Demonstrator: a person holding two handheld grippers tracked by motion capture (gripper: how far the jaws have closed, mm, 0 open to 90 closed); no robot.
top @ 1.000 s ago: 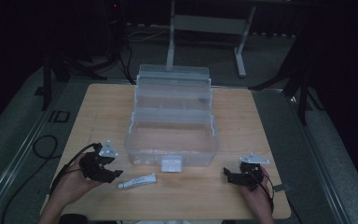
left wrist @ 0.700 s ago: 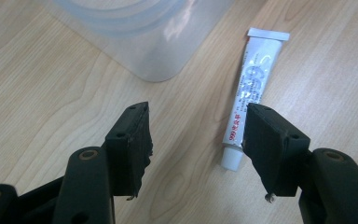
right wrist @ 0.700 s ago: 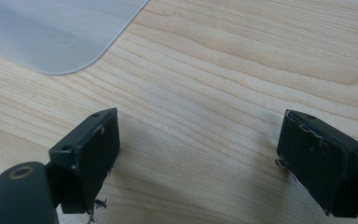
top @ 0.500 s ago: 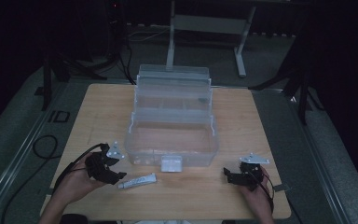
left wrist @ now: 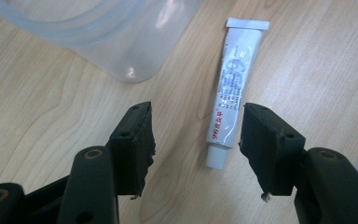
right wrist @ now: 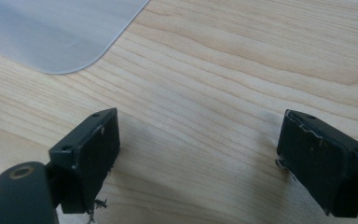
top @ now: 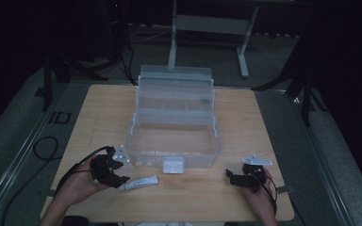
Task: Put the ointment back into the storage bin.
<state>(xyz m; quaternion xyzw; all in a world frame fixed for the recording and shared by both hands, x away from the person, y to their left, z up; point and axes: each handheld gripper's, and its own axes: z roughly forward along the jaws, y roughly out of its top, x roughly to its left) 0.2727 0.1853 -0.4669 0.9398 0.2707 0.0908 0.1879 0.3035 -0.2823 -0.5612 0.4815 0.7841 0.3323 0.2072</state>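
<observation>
Over the last second, the left hand-held gripper (top: 118,173) had slid right and slightly nearer across the wooden desk (top: 273,141), closing on a small white tube (top: 140,182); the right hand-held gripper (top: 238,179) had stayed where it was near the desk's front right.

From the high view, a clear plastic toolbox (top: 174,122) stood open at mid-desk, its upper tray stepped back and its main bin looking empty. The tube lay flat just in front of the box's left front corner, near its latch (top: 173,165).

In the left gripper view, the black jaws stood wide apart with nothing between the pads. The tube's capped end (left wrist: 216,156) lay between the jaw tips, closer to the right pad (left wrist: 256,149), and its crimped flat tail (left wrist: 247,23) pointed away. The box's rounded corner (left wrist: 126,51) sat just beyond to the left.

In the right gripper view, those jaws were also spread wide and empty, low over bare wood, with a corner of the box (right wrist: 60,32) ahead.

The step in hand appeared to be picking up the tube, probably to put it in the box. To do it well, the left gripper would likely need to move forward so the pads straddled the tube's body rather than its narrow cap, centre itself so both pads met together, come low to the wood, and close gently, since a soft tube could squash or twist.
</observation>
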